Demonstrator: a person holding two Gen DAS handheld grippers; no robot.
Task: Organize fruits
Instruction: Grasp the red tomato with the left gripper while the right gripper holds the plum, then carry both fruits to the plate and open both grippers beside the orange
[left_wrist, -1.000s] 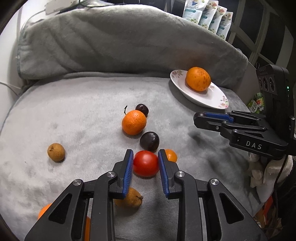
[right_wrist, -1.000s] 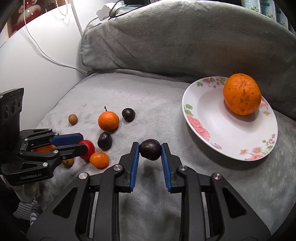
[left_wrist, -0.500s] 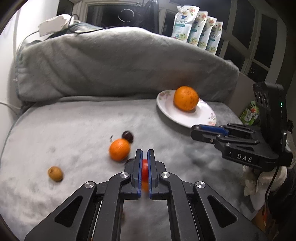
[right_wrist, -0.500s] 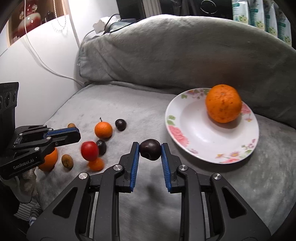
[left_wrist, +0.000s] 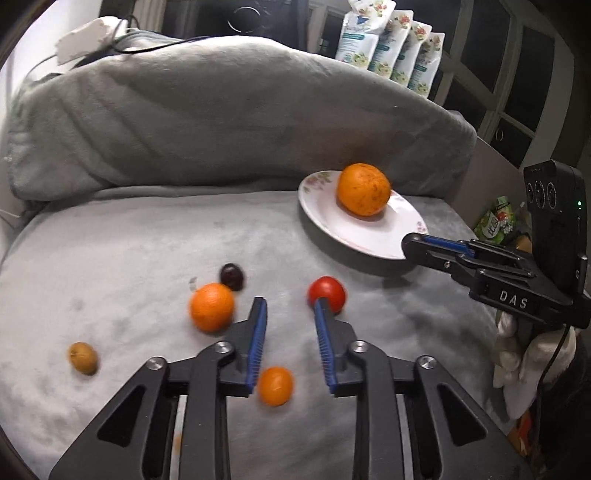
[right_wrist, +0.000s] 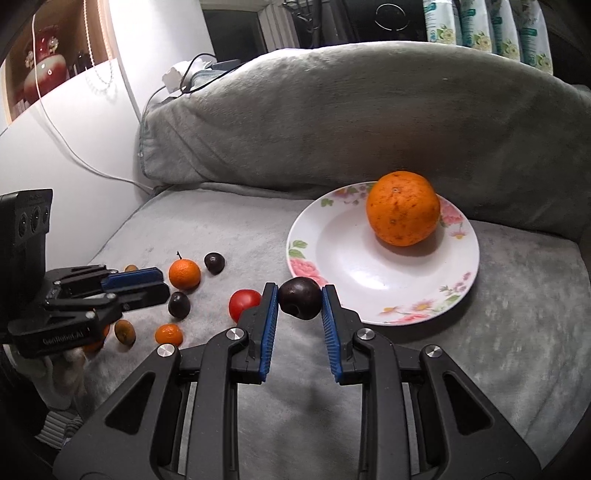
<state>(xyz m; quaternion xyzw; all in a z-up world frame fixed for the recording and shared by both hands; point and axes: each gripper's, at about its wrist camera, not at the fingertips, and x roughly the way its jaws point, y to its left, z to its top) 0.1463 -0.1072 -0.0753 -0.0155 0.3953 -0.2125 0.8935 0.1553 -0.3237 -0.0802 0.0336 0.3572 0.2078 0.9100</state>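
Right by the plate (right_wrist: 384, 280) rim, the right gripper (right_wrist: 300, 300) pinches a dark plum (right_wrist: 299, 297); lift it clear over first. Left gripper (left_wrist: 287, 314) is opening, empty, tomato (left_wrist: 327, 294) loose beyond its tip.

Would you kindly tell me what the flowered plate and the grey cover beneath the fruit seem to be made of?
Plate: probably glazed ceramic or porcelain; white, glossy, with printed pink flowers on the rim; melamine is possible. Grey cover: soft plush or fleece fabric, matte, with a short nap that shows brushed streaks and folds.
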